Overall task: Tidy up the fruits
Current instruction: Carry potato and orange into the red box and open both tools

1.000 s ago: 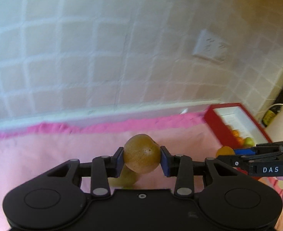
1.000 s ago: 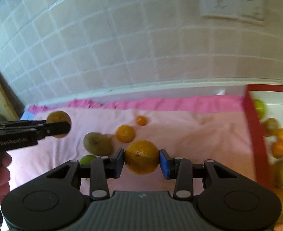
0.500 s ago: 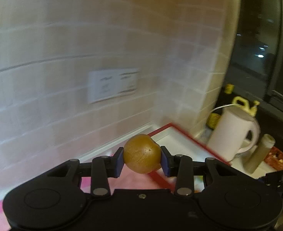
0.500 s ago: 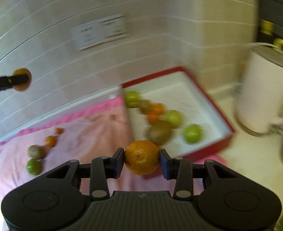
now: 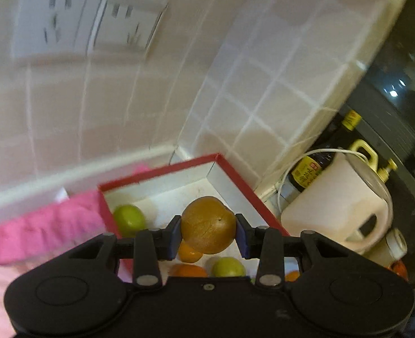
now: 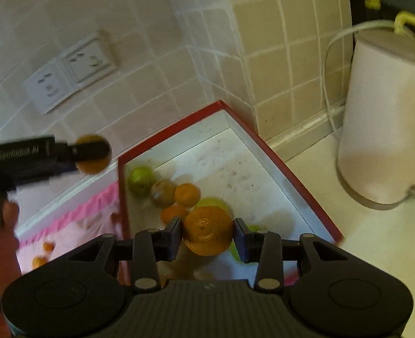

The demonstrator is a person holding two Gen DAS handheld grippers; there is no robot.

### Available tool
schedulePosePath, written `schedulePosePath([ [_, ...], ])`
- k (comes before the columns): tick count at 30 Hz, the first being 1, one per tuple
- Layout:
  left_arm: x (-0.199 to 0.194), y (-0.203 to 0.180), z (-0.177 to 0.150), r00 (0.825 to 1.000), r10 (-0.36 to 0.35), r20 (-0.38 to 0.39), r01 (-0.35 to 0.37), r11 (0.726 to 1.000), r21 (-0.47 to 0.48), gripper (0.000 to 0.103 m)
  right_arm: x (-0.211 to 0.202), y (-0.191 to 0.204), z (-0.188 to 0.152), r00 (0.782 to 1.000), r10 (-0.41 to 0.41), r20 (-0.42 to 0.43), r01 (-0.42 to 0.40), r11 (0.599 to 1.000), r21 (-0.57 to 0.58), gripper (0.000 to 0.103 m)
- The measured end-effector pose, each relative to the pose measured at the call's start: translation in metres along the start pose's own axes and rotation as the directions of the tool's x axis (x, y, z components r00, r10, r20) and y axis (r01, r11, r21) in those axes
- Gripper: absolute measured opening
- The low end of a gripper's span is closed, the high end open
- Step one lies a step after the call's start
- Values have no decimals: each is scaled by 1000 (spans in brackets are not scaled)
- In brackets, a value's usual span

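Left tongs [image 5: 208, 235] pinching a brownish-orange fruit [image 5: 208, 225] above the red box [image 5: 252, 194]; right tongs [image 6: 208, 236] pinching an orange [image 6: 207, 230] over the same box. Best lowered toward the bare floor at 1 o'clock, clear of the green fruit [image 6: 140, 179] at 11, then spread gently, one at a time, to avoid rolling.

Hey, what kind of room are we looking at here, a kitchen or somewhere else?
Most likely a home kitchen counter. The wall is tiled with a double power socket, a white electric kettle stands by the corner, and a dark sauce bottle sits behind it.
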State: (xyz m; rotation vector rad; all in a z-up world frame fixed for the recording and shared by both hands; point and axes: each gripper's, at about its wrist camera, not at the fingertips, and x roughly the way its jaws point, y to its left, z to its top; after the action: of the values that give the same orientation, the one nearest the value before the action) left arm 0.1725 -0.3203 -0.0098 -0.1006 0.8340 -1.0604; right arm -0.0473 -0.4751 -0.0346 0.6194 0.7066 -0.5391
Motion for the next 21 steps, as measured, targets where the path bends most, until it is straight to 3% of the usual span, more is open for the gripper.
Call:
schedulePosePath([
  [5, 55, 9, 4, 999, -13, -36, 9, 995, -98, 46, 48, -18, 10, 998, -35, -52, 37, 998, 42, 41],
  [10, 97, 1, -1, 996, -38, -82, 29, 993, -116, 46, 67, -29, 10, 995, -55, -78, 57, 998, 25, 42],
  [17, 136, -15, -7, 989, -19, -144, 6, 996, -90, 46, 66, -32, 14, 996, -19, -88, 20, 1000, 4, 41],
  [21, 149, -26, -11, 985, 37, -169, -42, 999, -27, 46, 66, -39, 12, 994, 13, -106, -8, 999, 53, 42],
])
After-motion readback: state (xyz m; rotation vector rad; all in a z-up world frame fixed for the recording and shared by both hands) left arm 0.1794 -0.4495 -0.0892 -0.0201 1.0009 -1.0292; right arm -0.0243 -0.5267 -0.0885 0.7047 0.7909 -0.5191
